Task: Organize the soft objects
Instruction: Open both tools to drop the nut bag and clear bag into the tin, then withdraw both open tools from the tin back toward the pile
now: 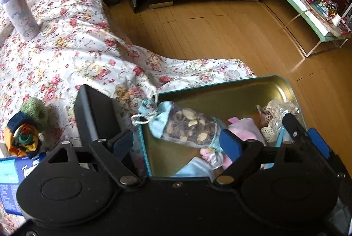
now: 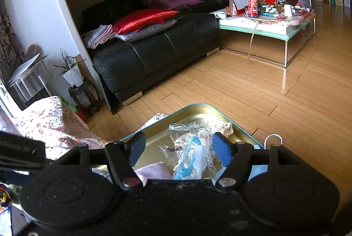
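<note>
The drawstring pouch [image 1: 187,126] of dried bits lies across the tin's [image 1: 220,93] left rim between my left gripper's [image 1: 178,143] spread jaws, while my right gripper [image 2: 179,148] hangs jaws apart over the crinkled plastic packet [image 2: 193,148] inside.

1. Tin box [image 1: 231,90]: gold inside, teal rim.
2. Drawstring pouch [image 1: 189,126]: pale blue ends, clear middle showing brown and cream bits.
3. Soft toy [image 1: 244,128]: pink.
4. Bedspread [image 1: 66,53]: white with red and yellow flowers.
5. Sofa [image 2: 158,48]: black.
6. Cushion [image 2: 143,19]: shiny red.
</note>
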{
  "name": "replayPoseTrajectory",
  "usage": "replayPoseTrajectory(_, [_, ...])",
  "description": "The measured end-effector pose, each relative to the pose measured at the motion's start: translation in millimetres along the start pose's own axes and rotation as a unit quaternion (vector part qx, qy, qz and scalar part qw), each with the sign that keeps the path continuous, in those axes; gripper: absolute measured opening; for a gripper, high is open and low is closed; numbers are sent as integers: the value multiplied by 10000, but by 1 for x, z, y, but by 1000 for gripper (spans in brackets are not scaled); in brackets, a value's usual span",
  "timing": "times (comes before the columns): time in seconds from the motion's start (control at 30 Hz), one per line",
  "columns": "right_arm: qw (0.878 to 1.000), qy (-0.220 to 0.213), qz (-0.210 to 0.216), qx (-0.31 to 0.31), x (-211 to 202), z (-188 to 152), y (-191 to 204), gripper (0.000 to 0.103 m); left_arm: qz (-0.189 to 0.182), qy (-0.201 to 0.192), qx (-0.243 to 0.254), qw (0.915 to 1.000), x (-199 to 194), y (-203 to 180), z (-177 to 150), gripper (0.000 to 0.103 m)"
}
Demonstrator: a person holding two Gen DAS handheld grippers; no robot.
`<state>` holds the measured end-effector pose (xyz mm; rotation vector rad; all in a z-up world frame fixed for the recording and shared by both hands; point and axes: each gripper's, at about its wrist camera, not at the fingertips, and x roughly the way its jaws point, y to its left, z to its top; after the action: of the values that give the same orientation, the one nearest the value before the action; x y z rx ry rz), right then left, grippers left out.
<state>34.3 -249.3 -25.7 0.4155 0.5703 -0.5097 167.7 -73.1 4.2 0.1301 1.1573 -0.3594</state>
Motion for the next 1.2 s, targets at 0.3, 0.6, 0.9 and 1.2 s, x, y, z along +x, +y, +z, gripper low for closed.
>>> replayPoseTrajectory(0.3, [9990, -161, 36, -404, -4, -4, 11, 72, 180, -70, -358, 9992, -21, 39, -26, 82])
replayPoseTrajectory(0.6, [9929, -152, 239, -1155, -9, -17, 32, 77, 555, -224, -1021, 9930, -49, 111, -61, 82])
replayPoseTrajectory(0.9, [9882, -58, 340, -1494, -13, -25, 43, 78, 1185, -493, -1809, 9751, -81, 205, -93, 83])
replayPoseTrajectory(1.2, [9773, -148, 210, -2105, -21, -39, 61, 78, 1731, -665, -2305, 9552, -103, 287, -115, 89])
